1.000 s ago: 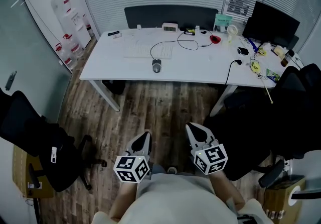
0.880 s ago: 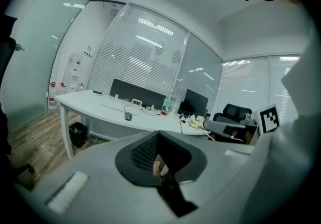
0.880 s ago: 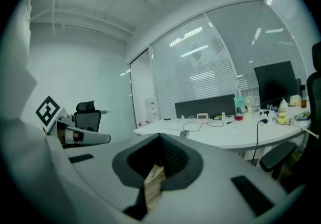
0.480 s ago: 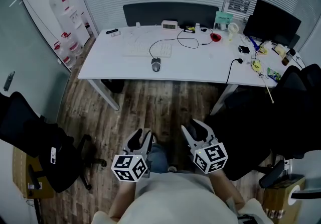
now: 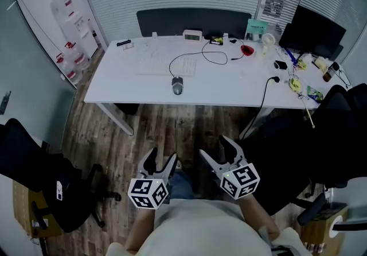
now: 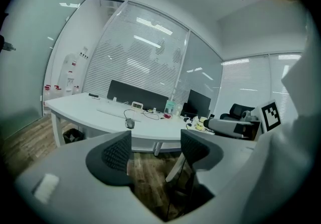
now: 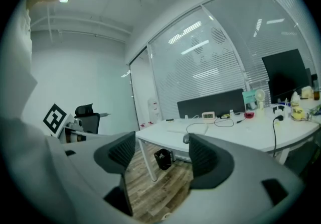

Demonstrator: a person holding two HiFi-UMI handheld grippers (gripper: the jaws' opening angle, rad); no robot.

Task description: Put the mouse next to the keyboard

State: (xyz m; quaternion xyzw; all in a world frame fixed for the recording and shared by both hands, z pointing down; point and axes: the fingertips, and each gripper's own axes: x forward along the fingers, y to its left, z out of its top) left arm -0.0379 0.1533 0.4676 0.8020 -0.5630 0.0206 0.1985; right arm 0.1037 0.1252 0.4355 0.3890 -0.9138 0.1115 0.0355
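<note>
The left tool [image 5: 161,156] stands with its jaws wide apart, having just been opening, and nothing is between them; its own view [image 6: 155,147] shows only wooden floor [image 5: 172,125] and the table's far edge through the gap. The right tool [image 5: 214,148] is the same: its jaws have just been opening, they stand wide, and in its own view [image 7: 161,151] the gap frames bare floor and a table leg. Both tools are held low in front of the person, side by side, pointing toward the table [image 5: 229,80] and well apart from it.

The mouse [image 5: 178,85] lies on the white table near its front edge, just in front of the right part of the keyboard [image 5: 166,66]. Its dark cable [image 5: 195,54] curves up from it and loops toward the back of the table. From the left gripper view the mouse [image 6: 130,123] shows as a small dark lump beside the pale keyboard [image 6: 113,113]; from the right gripper view it [image 7: 186,139] sits at the near edge of the table.

Farther right on the table there is a red thing [image 5: 246,50], a black monitor [image 5: 312,31] and small clutter around it. A dark panel [image 5: 194,19] runs behind the table. A black office chair [image 5: 34,163] stands on the floor at the left.
</note>
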